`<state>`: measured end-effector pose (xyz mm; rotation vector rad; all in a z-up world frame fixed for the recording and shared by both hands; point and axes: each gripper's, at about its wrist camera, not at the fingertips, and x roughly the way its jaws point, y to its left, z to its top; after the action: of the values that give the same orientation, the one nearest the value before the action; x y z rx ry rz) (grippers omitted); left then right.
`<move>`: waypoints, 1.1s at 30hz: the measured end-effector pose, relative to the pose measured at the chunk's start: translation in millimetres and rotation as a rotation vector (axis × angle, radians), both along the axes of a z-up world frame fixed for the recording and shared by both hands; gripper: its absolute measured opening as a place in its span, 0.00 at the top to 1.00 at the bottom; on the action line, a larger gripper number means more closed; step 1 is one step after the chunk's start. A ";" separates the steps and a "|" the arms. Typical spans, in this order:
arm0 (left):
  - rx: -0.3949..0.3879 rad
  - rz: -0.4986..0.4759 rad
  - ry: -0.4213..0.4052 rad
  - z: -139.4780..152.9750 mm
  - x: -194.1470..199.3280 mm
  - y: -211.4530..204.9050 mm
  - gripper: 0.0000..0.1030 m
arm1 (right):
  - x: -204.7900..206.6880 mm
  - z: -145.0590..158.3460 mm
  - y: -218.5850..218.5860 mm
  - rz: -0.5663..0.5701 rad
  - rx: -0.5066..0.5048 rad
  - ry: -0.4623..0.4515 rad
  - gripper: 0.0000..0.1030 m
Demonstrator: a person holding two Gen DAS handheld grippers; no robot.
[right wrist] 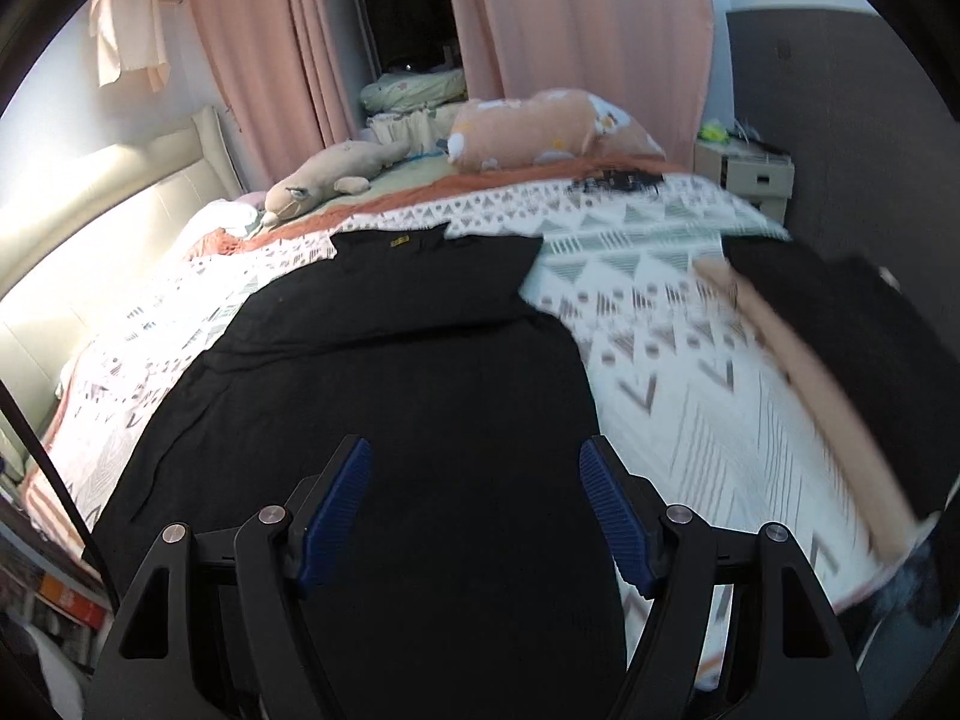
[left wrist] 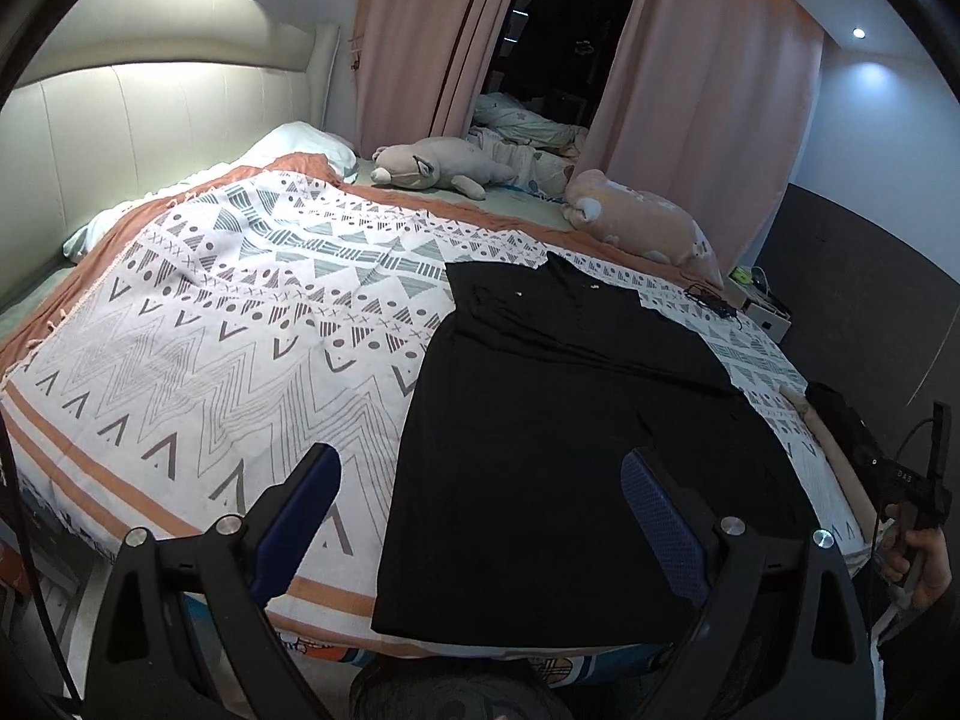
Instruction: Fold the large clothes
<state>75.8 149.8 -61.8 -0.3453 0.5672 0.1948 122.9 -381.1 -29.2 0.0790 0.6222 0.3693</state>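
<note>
A large black garment lies spread flat on the patterned bedspread, its sides folded in towards the middle. My left gripper is open and empty, held above the garment's near left edge. In the right wrist view the same black garment stretches away from me, with a small yellow label near its far collar. My right gripper is open and empty, held above the garment's near end. The right gripper's body, held in a hand, shows at the right edge of the left wrist view.
Two plush toys lie at the far side of the bed by pink curtains. A padded headboard is at left. A folded tan and black pile sits on the bed's right side. A small cabinet stands by the dark wall.
</note>
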 end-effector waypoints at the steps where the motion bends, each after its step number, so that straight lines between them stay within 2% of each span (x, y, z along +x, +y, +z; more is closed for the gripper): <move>1: -0.009 -0.002 0.013 -6.7 0.2 0.8 0.06 | -0.2 -3.0 -4.9 -0.002 0.005 0.018 0.31; 3: -0.020 -0.008 0.038 -18.8 0.6 0.5 0.06 | -2.6 -12.6 -11.1 0.009 0.027 0.067 0.24; 9: -0.085 -0.014 0.131 -64.8 5.7 7.5 0.06 | -4.5 -46.0 -28.4 0.014 0.035 0.193 0.23; 13: -0.132 0.003 0.173 -88.3 7.5 18.8 0.06 | -11.9 -55.2 -43.2 0.018 0.066 0.219 0.23; 17: -0.229 -0.024 0.216 -108.9 14.4 28.9 0.07 | -14.0 -65.2 -64.7 -0.016 0.100 0.243 0.23; 20: -0.262 -0.049 0.250 -119.9 20.2 27.6 0.20 | -12.8 -72.9 -82.2 -0.024 0.148 0.281 0.23; 24: -0.302 -0.041 0.295 -136.1 29.8 26.8 0.30 | -11.6 -86.1 -96.1 -0.014 0.244 0.329 0.24; 27: -0.289 -0.039 0.296 -135.6 30.6 24.3 0.31 | -3.1 -101.2 -99.4 -0.002 0.309 0.381 0.33; 33: -0.308 -0.083 0.298 -135.0 29.5 22.2 0.34 | 11.8 -116.4 -111.9 0.010 0.423 0.432 0.37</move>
<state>105.3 172.1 -196.9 -0.5961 0.9085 0.0779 134.7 -493.0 -145.6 0.5716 0.9626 0.4945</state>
